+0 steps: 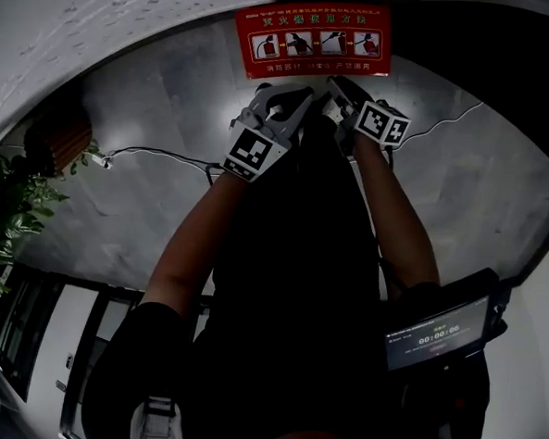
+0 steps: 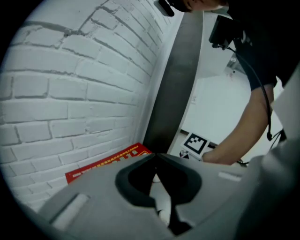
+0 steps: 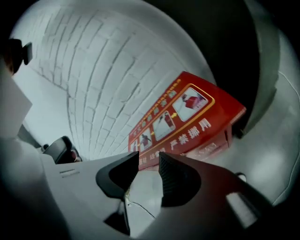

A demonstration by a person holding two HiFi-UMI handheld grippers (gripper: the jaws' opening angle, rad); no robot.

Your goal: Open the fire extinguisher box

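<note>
My left claw [image 2: 156, 154] is closed: its two tips meet point to point and nothing sits between them. My right claw [image 3: 149, 161] stands open, with a clear gap between its ribbed pads [image 3: 171, 180], and only the grey floor [image 3: 262, 164] and a thin cable [image 3: 140, 206] show through that gap. It holds nothing.

The box [image 3: 187, 119] is red and stands on the floor at the foot of the white brick wall [image 3: 93, 79]. Its face, with a row of picture panels and white lettering, is turned towards my right claw. The box lies just beyond that claw's tips; I cannot tell whether they touch it. From my left claw, the box [image 2: 108, 161] shows as a red strip low against the wall [image 2: 70, 93], beside a dark upright pillar [image 2: 173, 84]. Past the pillar I see the marker cube [image 2: 194, 143] of my right claw and my forearm [image 2: 243, 136] reaching down to it.

From my head, both claws are stretched out side by side towards the box [image 1: 312, 40], left claw [image 1: 284, 99] and right claw [image 1: 345, 90] near each other, just short of its lower edge. A cable [image 1: 158, 153] runs across the floor [image 1: 145, 206] to the left, where a leafy plant [image 1: 6, 216] stands. A small lit screen [image 1: 434, 333] sits by my right arm.
</note>
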